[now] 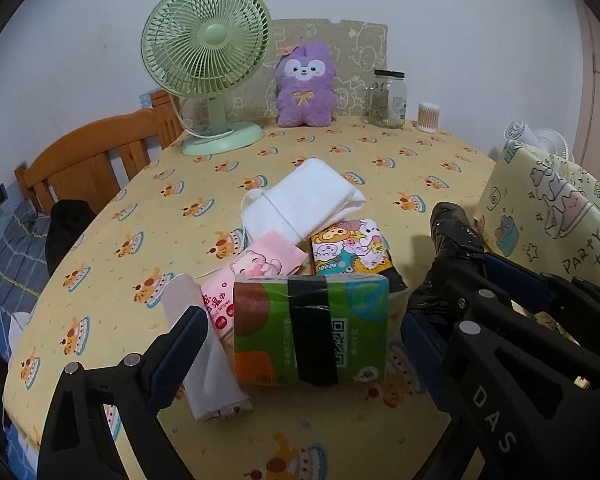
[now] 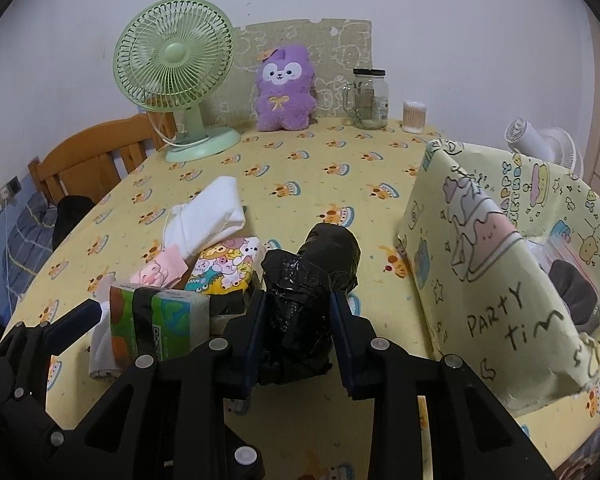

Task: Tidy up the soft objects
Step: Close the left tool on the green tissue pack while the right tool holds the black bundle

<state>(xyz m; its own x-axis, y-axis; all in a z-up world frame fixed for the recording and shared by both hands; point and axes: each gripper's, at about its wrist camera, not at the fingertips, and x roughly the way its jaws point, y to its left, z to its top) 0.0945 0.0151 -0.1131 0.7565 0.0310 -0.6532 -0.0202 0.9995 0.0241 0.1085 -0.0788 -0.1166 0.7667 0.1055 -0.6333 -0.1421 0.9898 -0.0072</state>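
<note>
Yellow box (image 2: pixel 496 280) reads "PARTY"; right tool (image 2: pixel 298 316) grips black bundle (image 2: pixel 312 280).

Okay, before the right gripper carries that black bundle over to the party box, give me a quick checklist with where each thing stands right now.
1. Right gripper shut on the black plastic bundle: ok, jaws press both its sides.
2. Bundle lifted off the tablecloth: cannot tell.
3. Party box open on top: ok.
4. Room in the box: cannot tell, a dark item already lies inside.
5. Left gripper out of the way: ok, open around the green tissue pack, left of the bundle.
</note>
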